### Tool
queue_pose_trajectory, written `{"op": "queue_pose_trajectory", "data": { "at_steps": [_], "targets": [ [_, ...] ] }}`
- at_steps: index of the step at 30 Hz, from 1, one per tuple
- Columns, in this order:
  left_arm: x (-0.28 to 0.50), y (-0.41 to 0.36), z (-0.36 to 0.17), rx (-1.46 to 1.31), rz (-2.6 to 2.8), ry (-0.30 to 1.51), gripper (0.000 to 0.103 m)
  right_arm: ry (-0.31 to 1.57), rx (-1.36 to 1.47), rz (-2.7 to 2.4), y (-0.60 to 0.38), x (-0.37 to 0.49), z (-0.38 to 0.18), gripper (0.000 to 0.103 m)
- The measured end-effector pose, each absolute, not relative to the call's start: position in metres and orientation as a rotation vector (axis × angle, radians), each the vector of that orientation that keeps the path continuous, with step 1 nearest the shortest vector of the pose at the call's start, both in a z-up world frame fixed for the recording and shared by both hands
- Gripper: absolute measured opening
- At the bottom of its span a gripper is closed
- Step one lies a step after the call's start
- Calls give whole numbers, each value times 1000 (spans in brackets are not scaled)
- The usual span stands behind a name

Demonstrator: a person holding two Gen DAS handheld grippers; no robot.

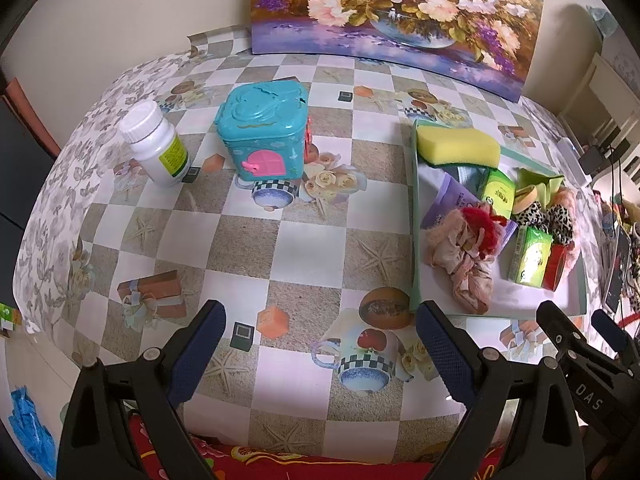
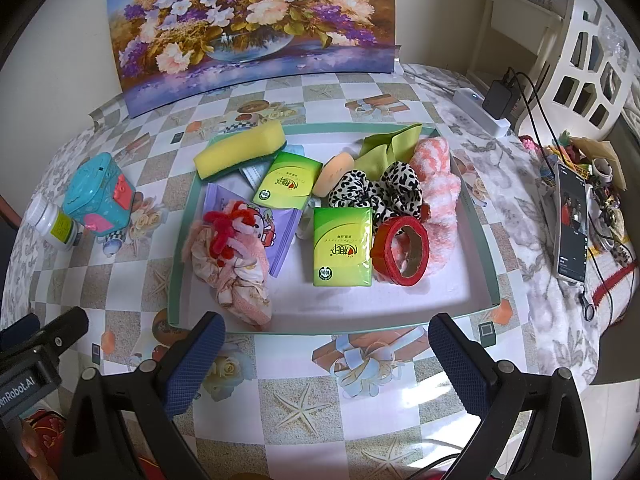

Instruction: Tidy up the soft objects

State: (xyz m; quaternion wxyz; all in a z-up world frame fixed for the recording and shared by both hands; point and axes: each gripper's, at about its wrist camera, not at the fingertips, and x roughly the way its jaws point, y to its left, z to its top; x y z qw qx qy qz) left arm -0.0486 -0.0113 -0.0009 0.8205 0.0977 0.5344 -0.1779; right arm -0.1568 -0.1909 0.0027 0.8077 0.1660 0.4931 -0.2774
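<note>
Count of items, right wrist view. In the tray point(image 2: 476, 216), centre frame: two green tissue packs point(image 2: 342, 252) (one upper, one lower), one yellow sponge point(image 2: 240, 150), one purple wipes packet point(image 2: 280, 236), one red tape roll point(image 2: 400, 250), one leopard-print scrunchie point(image 2: 376, 192), one pink fluffy cloth point(image 2: 438, 184). Left edge of frame: one teal toy box point(image 2: 98, 196), one white bottle point(image 2: 54, 222). Two grippers, one per view.

Flower painting point(image 2: 256, 28): top cut off by the frame edge in both wrist views. Purple wipes pack point(image 2: 276, 236): partly covered by the red-and-pink fabric bundle point(image 2: 232, 248), print unreadable. Phone point(image 2: 573, 222) screen too small to read; white bottle point(image 2: 50, 220) label illegible.
</note>
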Motion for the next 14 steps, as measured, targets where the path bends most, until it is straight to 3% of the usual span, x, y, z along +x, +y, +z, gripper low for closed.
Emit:
{"op": "queue_pose_trajectory", "data": {
  "at_steps": [14],
  "targets": [
    [-48,-4,6,175,-365,1103,96,1055,355,-593,-191,-157,3,103]
  ]
}}
